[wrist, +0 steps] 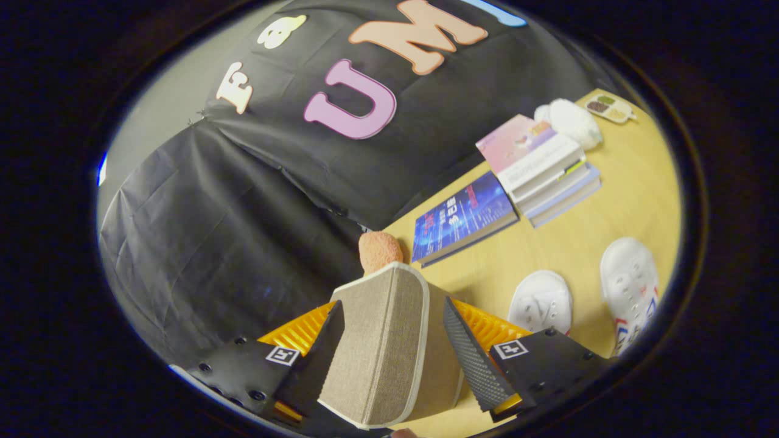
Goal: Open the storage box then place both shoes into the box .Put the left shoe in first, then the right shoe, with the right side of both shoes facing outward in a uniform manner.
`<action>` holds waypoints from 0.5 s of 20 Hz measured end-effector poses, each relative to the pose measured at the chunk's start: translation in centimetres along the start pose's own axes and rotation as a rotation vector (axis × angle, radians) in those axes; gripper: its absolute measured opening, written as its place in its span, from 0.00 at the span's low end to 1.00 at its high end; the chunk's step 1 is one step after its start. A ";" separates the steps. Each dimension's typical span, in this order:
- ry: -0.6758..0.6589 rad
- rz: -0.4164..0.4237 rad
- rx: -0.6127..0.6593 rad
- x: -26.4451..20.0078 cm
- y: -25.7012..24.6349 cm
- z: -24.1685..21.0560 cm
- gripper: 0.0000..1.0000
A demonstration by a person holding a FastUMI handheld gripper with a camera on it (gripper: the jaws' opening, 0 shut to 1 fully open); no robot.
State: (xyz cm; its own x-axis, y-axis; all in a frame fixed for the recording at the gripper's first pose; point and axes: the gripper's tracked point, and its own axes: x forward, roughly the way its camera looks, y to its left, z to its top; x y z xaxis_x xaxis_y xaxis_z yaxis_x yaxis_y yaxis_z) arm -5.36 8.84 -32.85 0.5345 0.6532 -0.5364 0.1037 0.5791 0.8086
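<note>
Beige woven fabric with pale piping covers the storage box lid (389,340), a stiff rounded panel standing between the fingers of the tool (394,350). Both black textured pads (471,359) press its two faces, so the tool is clenched on the lid, with ribbed orange plastic behind each pad. Just beyond the lid's top sits one fuzzy orange ball (378,250). Two white perforated shoes (630,292) lie side by side on the smooth yellow wood desk (633,201), apart from the tool. Farther on, one blue glossy book (462,218) lies flat beside a stack of books (544,167) by the desk's back edge, then a white fluffy lump (572,121) and a small compartment tray (610,107) near the far corner.
</note>
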 end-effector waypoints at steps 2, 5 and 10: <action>0.024 0.024 0.082 1.0 -0.8 -1.3 0.98; 0.035 0.063 0.227 1.5 -1.7 -2.5 0.99; 0.024 0.105 0.409 2.4 -3.0 -3.6 0.99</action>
State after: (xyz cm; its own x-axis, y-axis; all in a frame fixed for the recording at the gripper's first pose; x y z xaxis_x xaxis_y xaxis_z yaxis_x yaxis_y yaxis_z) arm -7.35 10.41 -37.48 0.5405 0.7126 -0.4474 0.3764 0.2708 0.8860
